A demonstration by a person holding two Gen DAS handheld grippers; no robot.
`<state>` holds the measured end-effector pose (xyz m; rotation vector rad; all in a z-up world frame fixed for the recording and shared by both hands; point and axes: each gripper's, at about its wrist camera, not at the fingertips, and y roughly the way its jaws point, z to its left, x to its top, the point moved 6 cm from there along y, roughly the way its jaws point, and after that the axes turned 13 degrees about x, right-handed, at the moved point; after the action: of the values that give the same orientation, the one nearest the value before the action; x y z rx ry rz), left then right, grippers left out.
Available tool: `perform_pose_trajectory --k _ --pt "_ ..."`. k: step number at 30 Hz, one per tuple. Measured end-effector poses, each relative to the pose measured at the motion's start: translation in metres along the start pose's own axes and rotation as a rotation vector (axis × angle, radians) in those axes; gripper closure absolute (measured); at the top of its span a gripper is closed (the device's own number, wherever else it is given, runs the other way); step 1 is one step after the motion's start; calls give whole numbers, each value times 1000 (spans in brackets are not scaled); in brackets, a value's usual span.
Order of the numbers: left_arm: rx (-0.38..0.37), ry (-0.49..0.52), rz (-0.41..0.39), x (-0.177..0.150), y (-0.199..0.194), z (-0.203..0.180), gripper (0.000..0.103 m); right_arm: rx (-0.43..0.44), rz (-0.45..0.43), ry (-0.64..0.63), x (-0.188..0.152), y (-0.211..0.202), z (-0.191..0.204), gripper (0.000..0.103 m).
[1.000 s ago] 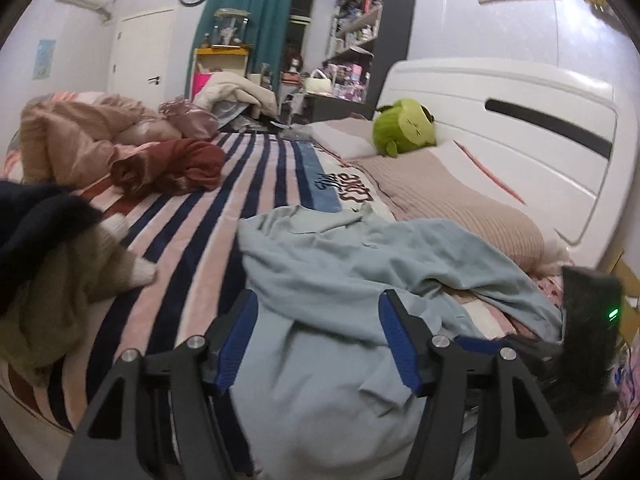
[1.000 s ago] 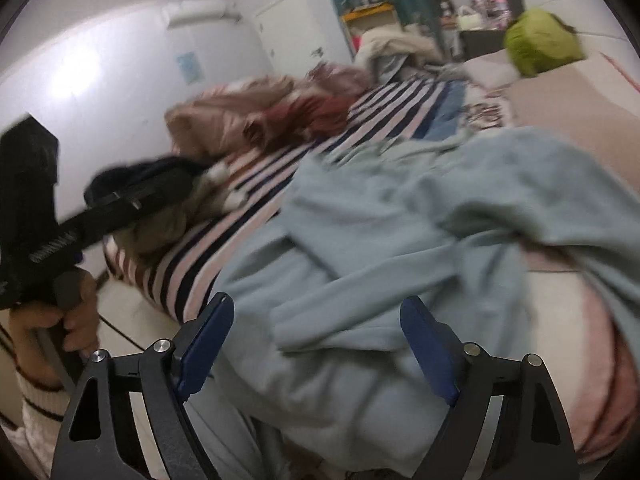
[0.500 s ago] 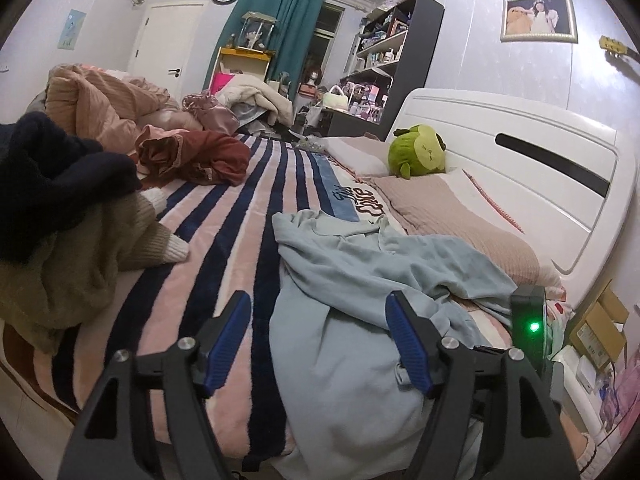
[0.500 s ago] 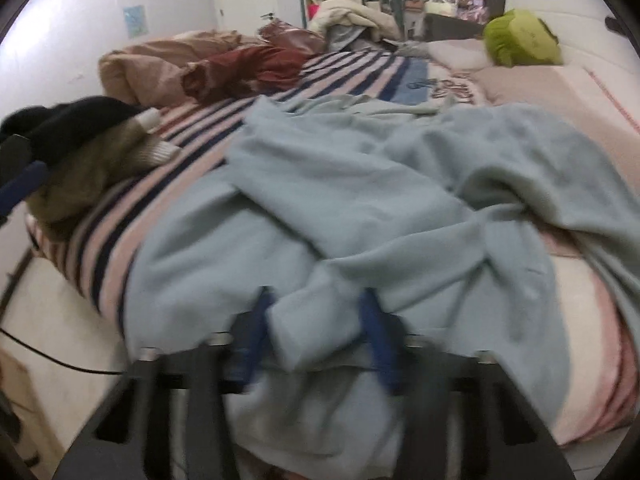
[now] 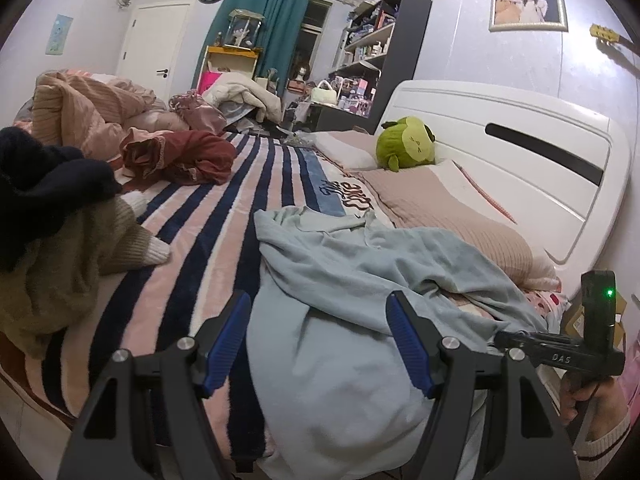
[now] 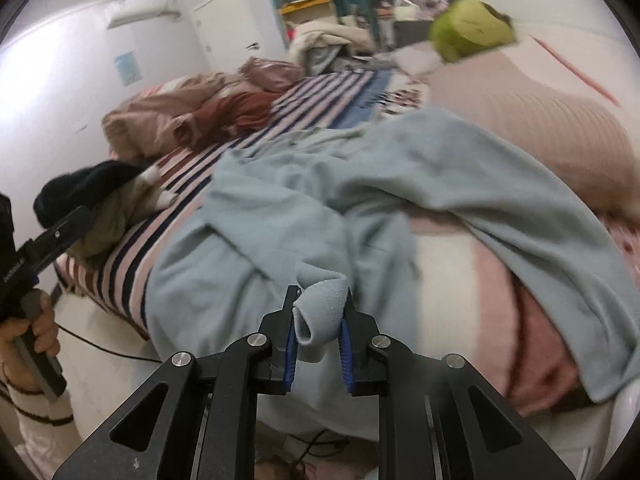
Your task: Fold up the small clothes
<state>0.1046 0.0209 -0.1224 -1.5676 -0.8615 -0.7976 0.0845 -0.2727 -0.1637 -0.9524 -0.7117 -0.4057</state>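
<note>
A light blue long-sleeved top lies crumpled on the striped bed cover, with its lower part hanging over the bed's near edge. It also shows in the right wrist view. My left gripper is open and empty, held just above the top's lower part. My right gripper is shut on a sleeve cuff of the top and holds it lifted off the cloth.
A pile of dark blue and olive clothes lies at the left of the bed. Pink and red clothes lie farther back. A green plush toy sits on the pillow by the white headboard.
My right gripper closed on the sleeve cuff and lifted it. My left gripper drew back from the top and stayed open.
</note>
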Motion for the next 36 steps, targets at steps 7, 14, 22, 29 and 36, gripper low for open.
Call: perform_pose_trajectory --k 7,14,22,29,36 --pt "23 35 28 -1 7 -9 34 40 -5 97 -24 -18 -32 90" --pt "20 56 83 -6 24 -19 33 -54 -5 39 -25 -32 -40 60" --pt "-2 87 108 -8 36 -41 33 -49 -18 1 -18 -26 -48 48" --pt "78 98 110 -8 47 -16 33 -144 33 36 -26 -10 -74 95" --pt "121 88 158 -14 90 10 33 -46 -14 -39 1 -17 -49 50"
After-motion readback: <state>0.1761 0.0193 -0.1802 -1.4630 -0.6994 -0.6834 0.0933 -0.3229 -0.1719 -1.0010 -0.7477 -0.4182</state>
